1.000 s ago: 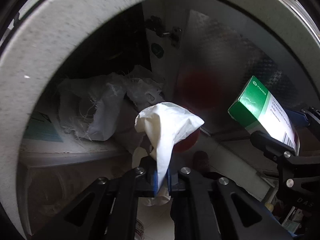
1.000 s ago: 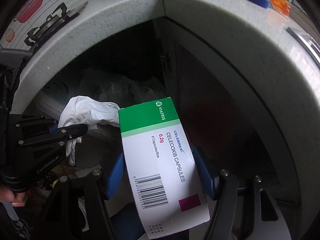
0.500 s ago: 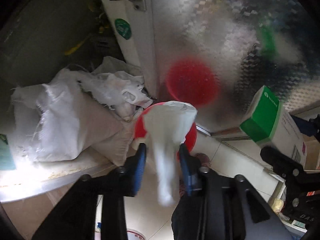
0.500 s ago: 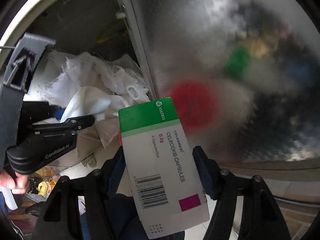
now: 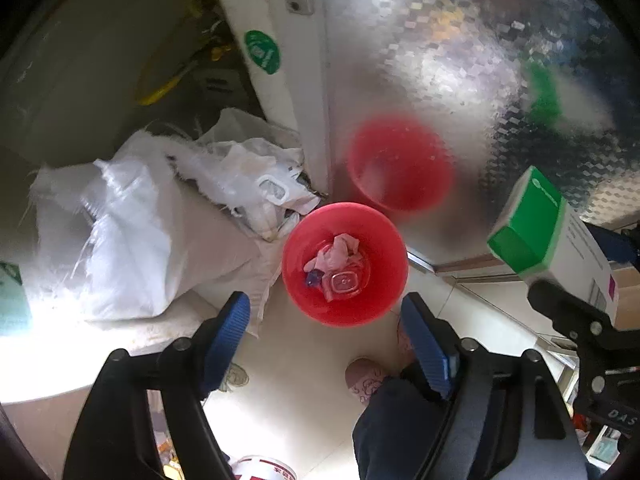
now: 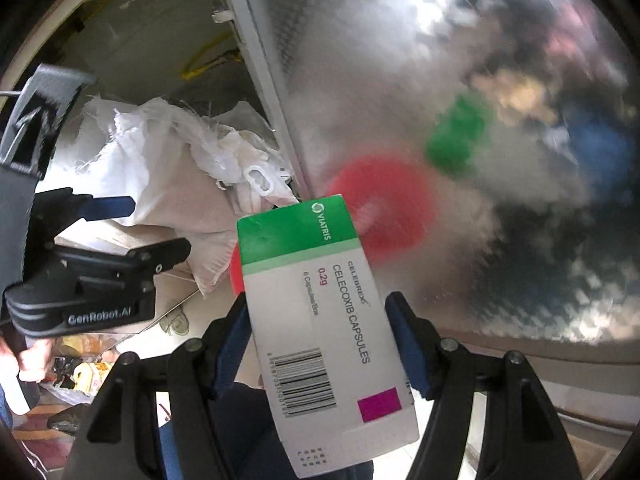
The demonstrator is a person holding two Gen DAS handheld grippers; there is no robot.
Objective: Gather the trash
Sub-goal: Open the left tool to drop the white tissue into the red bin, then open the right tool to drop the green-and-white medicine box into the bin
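A red bin (image 5: 376, 300) stands on the floor below my left gripper (image 5: 324, 316). In it lie a crumpled white tissue (image 5: 338, 254) and a clear plastic lid (image 5: 344, 283). The left jaws are opening, with nothing between the blue pads (image 5: 230, 320). My right gripper (image 6: 318, 304) is shut on a green and white medicine box (image 6: 316, 312), held upright, green end away from me. That box (image 5: 548, 236) hangs to the right of the bin in the left wrist view. Only a red sliver of the bin (image 6: 236, 272) shows behind the box in the right wrist view, where the left gripper (image 6: 120, 236) is at the left.
White woven sacks (image 5: 120, 240) lie left of the bin inside an open cabinet. A shiny patterned metal door (image 5: 460, 80) behind the bin mirrors it in red. A person's slippered foot (image 5: 366, 376) stands on the pale tiled floor (image 5: 304, 392) close to the bin.
The left jaws went from shut on the white tissue to wide apart, and the tissue dropped into the red bin. Both grippers sank below the counter's edge. The right grip held.
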